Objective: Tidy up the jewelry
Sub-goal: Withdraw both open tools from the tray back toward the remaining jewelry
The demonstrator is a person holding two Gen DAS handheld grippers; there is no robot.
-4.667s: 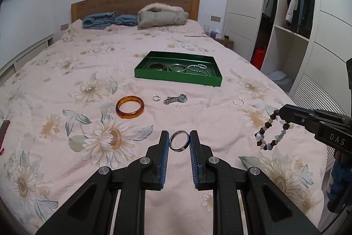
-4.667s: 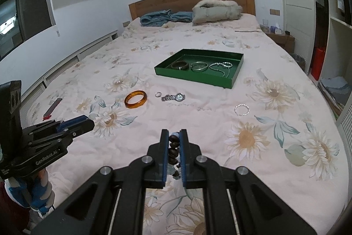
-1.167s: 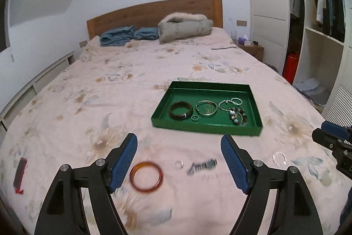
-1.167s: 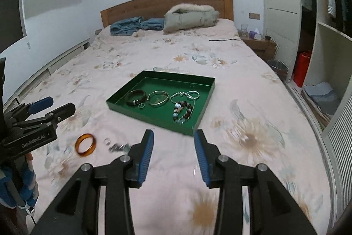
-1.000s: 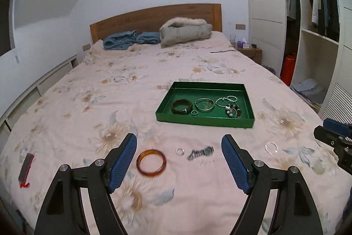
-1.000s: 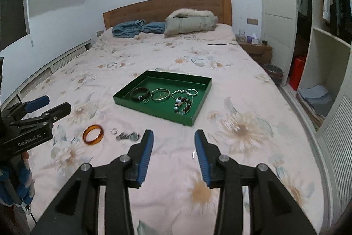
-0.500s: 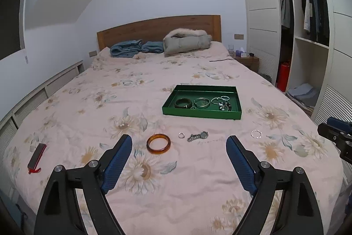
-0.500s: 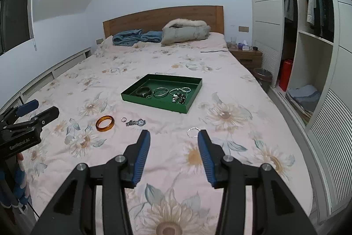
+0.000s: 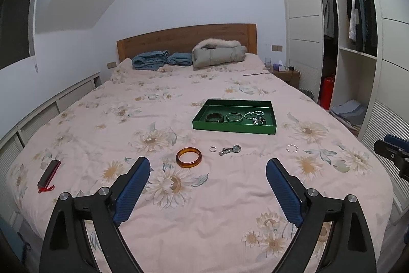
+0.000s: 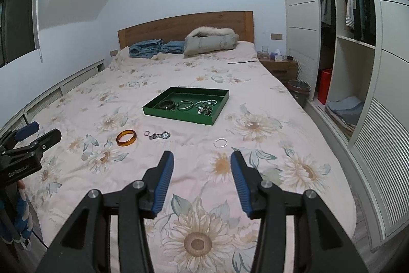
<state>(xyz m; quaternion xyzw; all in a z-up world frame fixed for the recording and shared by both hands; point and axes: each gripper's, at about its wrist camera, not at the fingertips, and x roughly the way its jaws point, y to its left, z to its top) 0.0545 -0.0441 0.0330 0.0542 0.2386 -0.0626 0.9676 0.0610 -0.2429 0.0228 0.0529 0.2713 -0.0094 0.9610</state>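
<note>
A green tray lies mid-bed with a dark bangle, a silver bangle, a bead strand and a dark bead bracelet in it. On the bedspread in front lie an amber bangle, a small ring, a wristwatch and a thin silver bangle. My left gripper is wide open and empty, well back from them. My right gripper is open and empty, near the bed's foot.
A red-and-black object lies at the bed's left edge. Folded blue cloth and a grey jacket sit by the headboard. An open wardrobe stands on the right, with a nightstand and a bin.
Both grippers, shut on a ring and a bead bracelet earlier, let them go in the tray. Both have since pulled back and up from the tray, open and empty.
</note>
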